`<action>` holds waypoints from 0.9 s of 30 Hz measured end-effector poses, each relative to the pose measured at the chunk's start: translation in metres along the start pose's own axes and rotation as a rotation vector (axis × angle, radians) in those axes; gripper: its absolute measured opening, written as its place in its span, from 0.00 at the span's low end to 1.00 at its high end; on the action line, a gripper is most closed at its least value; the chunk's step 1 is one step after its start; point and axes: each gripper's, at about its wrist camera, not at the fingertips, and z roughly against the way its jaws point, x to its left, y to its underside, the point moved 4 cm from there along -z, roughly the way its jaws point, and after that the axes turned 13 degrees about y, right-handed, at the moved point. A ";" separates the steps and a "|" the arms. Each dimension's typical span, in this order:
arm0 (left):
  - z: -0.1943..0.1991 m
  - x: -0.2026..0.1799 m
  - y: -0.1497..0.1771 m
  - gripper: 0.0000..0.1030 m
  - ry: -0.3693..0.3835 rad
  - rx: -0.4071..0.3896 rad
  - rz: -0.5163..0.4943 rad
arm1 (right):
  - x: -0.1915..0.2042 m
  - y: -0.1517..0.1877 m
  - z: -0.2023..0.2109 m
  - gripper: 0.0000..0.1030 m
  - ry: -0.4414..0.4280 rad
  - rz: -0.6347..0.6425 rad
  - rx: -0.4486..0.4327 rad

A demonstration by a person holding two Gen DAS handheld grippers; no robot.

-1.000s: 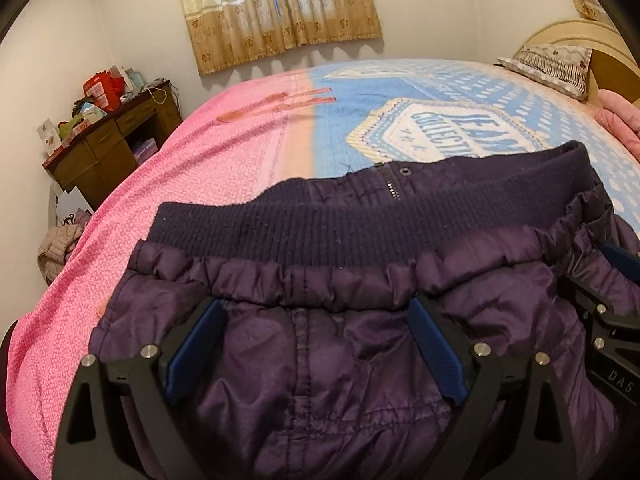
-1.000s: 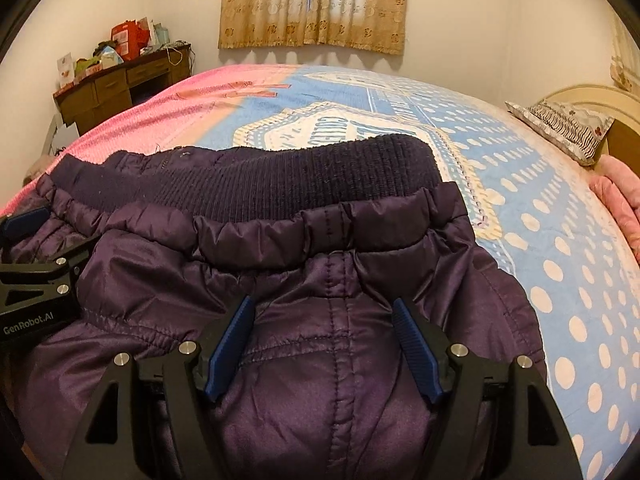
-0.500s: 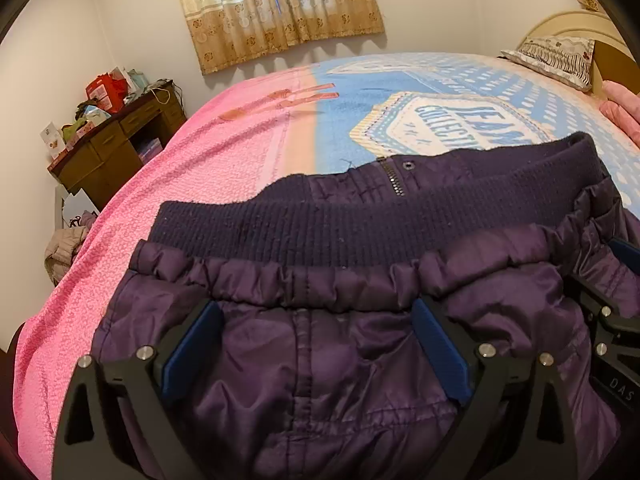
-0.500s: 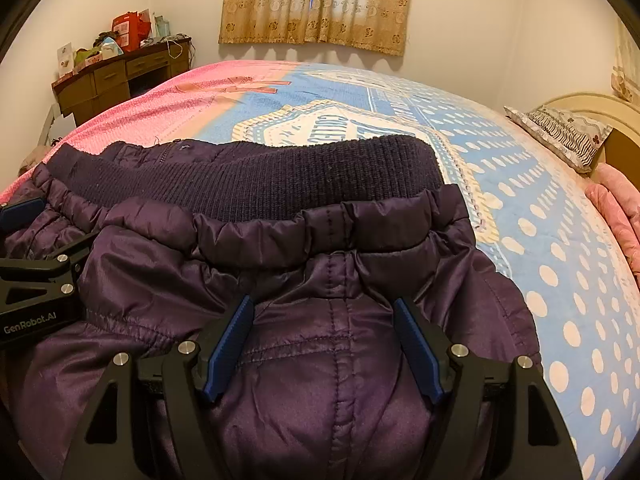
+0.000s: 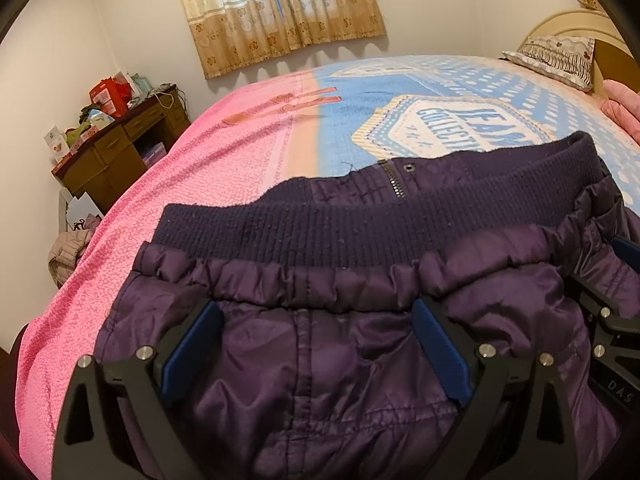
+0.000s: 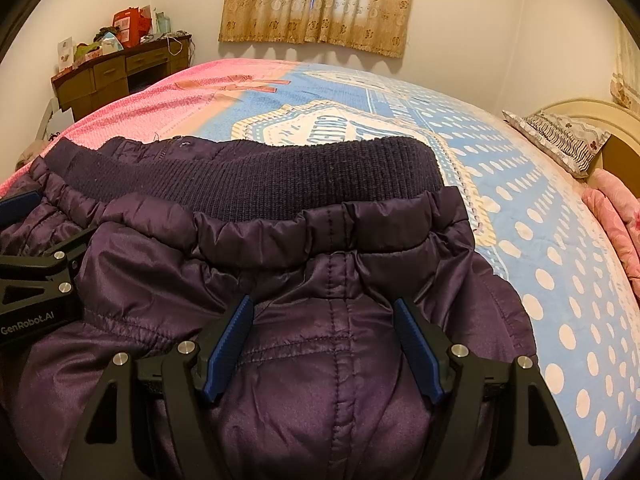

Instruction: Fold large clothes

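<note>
Directly ahead of each spread tool, the purple jacket [image 5: 320,360] is laid on the bed [image 5: 224,168], its ribbed hem [image 6: 256,184] running crosswise; left tool [image 5: 316,344] and right tool [image 6: 324,340] are equally near, nothing pinched.
</note>
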 end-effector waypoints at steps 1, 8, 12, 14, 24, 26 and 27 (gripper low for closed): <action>0.000 0.000 0.000 0.96 0.000 -0.001 0.000 | 0.000 0.000 0.000 0.71 0.001 0.002 0.001; 0.000 0.000 0.000 0.97 -0.003 0.003 0.004 | 0.000 -0.001 0.000 0.71 0.010 0.005 -0.001; 0.002 0.003 -0.001 0.97 0.011 -0.001 0.008 | 0.002 0.000 0.002 0.71 0.018 0.014 -0.002; 0.003 0.009 -0.003 0.97 0.051 0.016 0.024 | 0.000 0.000 0.001 0.71 0.011 0.007 -0.003; 0.086 0.059 0.004 0.97 0.204 -0.123 0.076 | -0.005 0.001 0.003 0.71 -0.005 0.002 -0.008; 0.111 0.084 0.014 0.98 0.214 -0.163 0.111 | -0.011 -0.001 0.009 0.73 -0.036 -0.006 0.009; 0.121 0.095 0.020 0.99 0.224 -0.178 0.126 | -0.017 -0.002 0.015 0.74 -0.042 -0.021 0.026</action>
